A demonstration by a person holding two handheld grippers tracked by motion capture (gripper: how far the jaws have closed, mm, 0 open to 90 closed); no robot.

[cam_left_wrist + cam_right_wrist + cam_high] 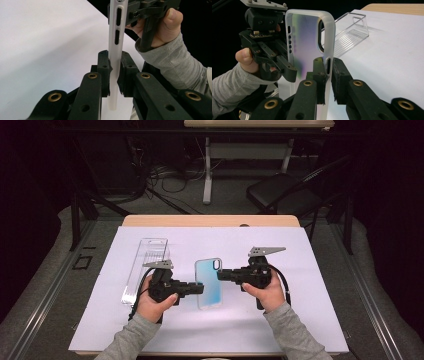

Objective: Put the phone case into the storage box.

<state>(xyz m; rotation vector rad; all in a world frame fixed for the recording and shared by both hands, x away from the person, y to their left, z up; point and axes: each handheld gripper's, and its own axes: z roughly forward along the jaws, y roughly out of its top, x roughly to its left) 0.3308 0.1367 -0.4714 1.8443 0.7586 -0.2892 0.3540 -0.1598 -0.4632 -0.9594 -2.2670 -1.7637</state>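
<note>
Phone case (208,282), translucent with a blue-green sheen, sits between the 2 grippers above the white sheet (300,320) that covers the table (210,221). The left gripper (199,289) pinches one long edge of it; in the left gripper view both pads (103,70) press on the frosted rim (115,50), which stands edge-on between them. The right gripper (221,274) clamps the opposite long edge nearer the camera cut-out; in the right gripper view the rim (329,52) runs straight down between its closed jaws. So each tool is clenched on the case, and the case looks lifted or tipped up off the sheet rather than lying flat, though how far its lower end clears the sheet is hard to tell.

A clear plastic package tray (146,267) lies on the sheet to the left of the left hand (155,305), well apart from the case and untouched.

Judging from this, the step in hand is a 2-handed hold of the case, likely to carry it toward the clear tray or to flex it. The next move calls for both hands to travel together, since a pull from 1 side alone would twist the thin rim out of the other grip. If the case is to go into the tray, it has to be turned flat and lined up with the tray's length first.
</note>
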